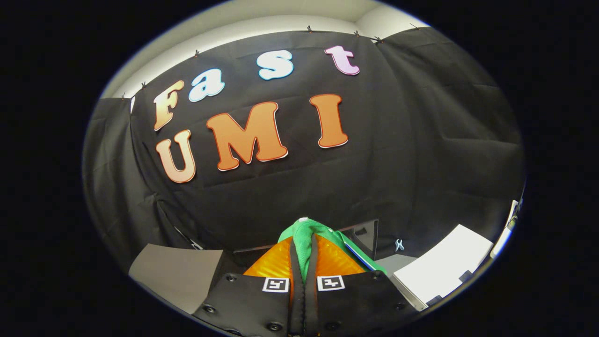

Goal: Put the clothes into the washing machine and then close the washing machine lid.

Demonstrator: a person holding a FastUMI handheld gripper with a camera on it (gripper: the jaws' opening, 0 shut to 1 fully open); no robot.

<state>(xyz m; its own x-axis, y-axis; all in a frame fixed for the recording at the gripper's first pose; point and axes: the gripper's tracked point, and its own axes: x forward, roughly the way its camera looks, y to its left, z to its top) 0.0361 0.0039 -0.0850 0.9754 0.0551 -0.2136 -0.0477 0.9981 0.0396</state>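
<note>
Green garment was pinched between the closed gripper fingers; washer probably below, so lower it fully before release.

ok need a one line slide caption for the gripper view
Gripper shut on a green garment, held up before the booth's black cloth wall.

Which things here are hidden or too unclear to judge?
- Green garment, gripper view: clamped in the gripper; its lower part is hidden by the jaws.
- White appliance beside the jaws: cut off, so its lid state is unclear.
- Grey panel: partly cut off, unidentifiable.
</note>
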